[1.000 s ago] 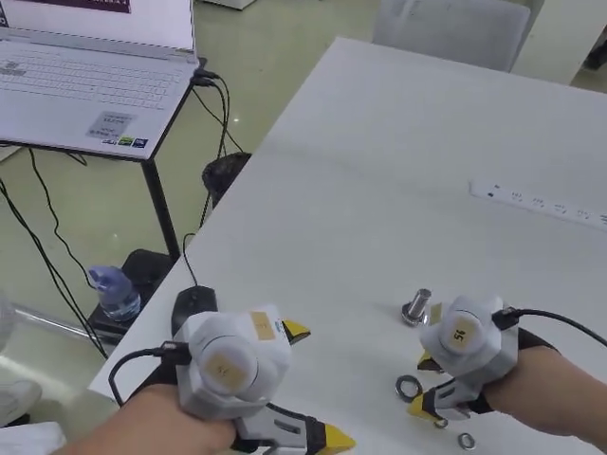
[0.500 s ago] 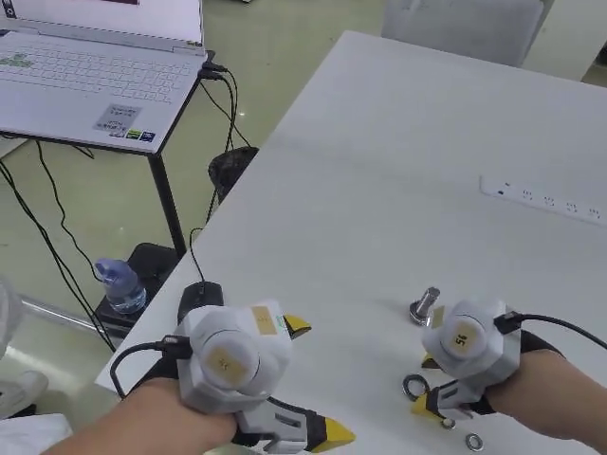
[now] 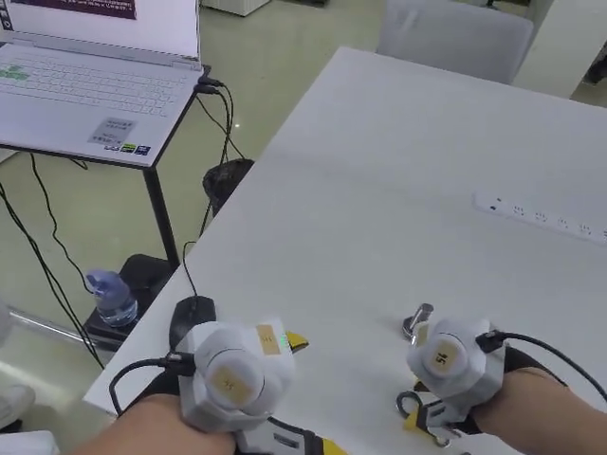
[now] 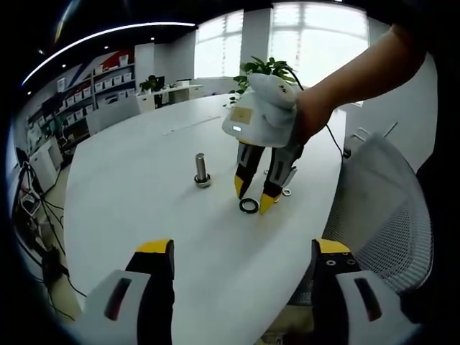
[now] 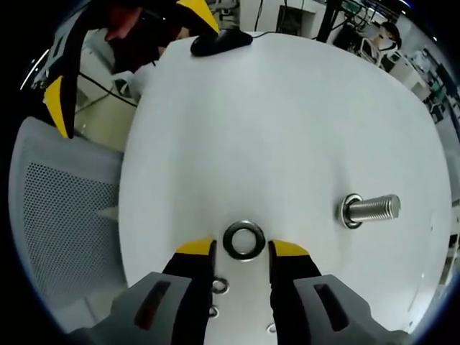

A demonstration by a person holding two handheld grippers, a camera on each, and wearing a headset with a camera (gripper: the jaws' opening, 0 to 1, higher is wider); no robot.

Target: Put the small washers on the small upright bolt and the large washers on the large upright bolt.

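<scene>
**White table in an open office: tongs, washers and bolt at the near edge**

- Surface: a long white table [image 3: 398, 171] on a pale green floor.
- Left tongs [image 4: 243, 248]: held low at the table's near corner and aimed roughly level across the top towards the other tongs. The jaws are spread wide with nothing between them.
- Right tongs [image 4: 253, 195]: tipped steeply down, with the person's forearm [image 4: 366, 68] reaching in from above. The yellow tips are at or just over the table top. The jaws are apart and grip nothing.
- Large washer [image 5: 243, 241]: flat on the table between the two tips of the right tongs, just beside both. Whether they touch cannot be told.
- Small washers [image 5: 220, 286]: three, flat on the table behind those tips, beneath the body of the right tongs.
- Large upright bolt [image 3: 418, 320]: stands on its head with the threaded shank up. It is just beyond the right tongs and apart from the large washer.
- Black mouse [image 3: 193, 318]: at the table's left edge beside the left tongs, with its cable running off the side.
- Grey mesh chair [image 4: 388, 215]: drawn up at the near side of the table.
- White power strip [image 3: 541, 216]: farther along the table, to the right.
- Open laptop [image 3: 85, 85]: off the table to the left, on a black stand.
- Water bottle [image 3: 112, 294]: near the foot of that stand.
- Grey chair [image 3: 455, 33]: at the far end of the table.
</scene>
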